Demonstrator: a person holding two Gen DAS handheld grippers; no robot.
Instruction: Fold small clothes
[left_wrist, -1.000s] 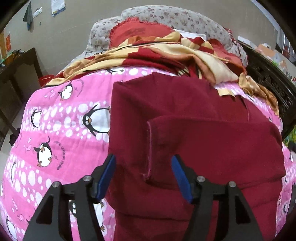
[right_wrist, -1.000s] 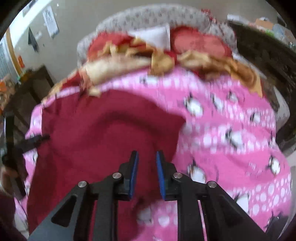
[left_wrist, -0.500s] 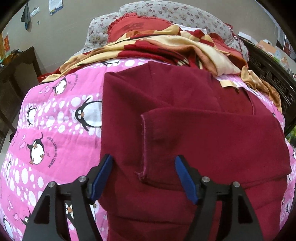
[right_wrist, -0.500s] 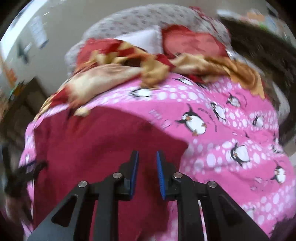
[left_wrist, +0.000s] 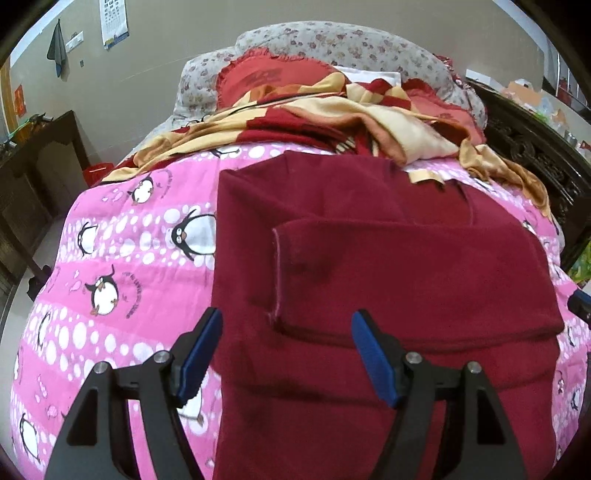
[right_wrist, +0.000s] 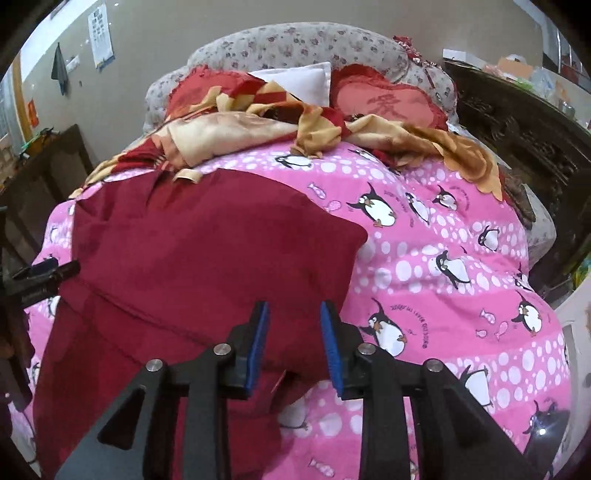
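A dark red sweater (left_wrist: 369, 258) lies spread on a pink penguin quilt (left_wrist: 122, 258), with one sleeve (left_wrist: 406, 280) folded across its body. My left gripper (left_wrist: 286, 354) is open and empty, just above the sweater's lower left part near the sleeve cuff. In the right wrist view the sweater (right_wrist: 207, 258) fills the left half. My right gripper (right_wrist: 293, 343) is open a little and empty, over the sweater's right side fold. The left gripper's tip (right_wrist: 48, 273) shows at the far left there.
A crumpled red and yellow blanket (left_wrist: 332, 122) and red pillows (right_wrist: 384, 99) lie at the head of the bed. Dark carved wooden furniture (left_wrist: 535, 147) stands on the right, a dark table (left_wrist: 33, 147) on the left. Bare pink quilt (right_wrist: 461, 277) lies right of the sweater.
My right gripper has opened slightly and its view has steadied over the sweater's right edge. My left gripper has drawn back a little and stays open.
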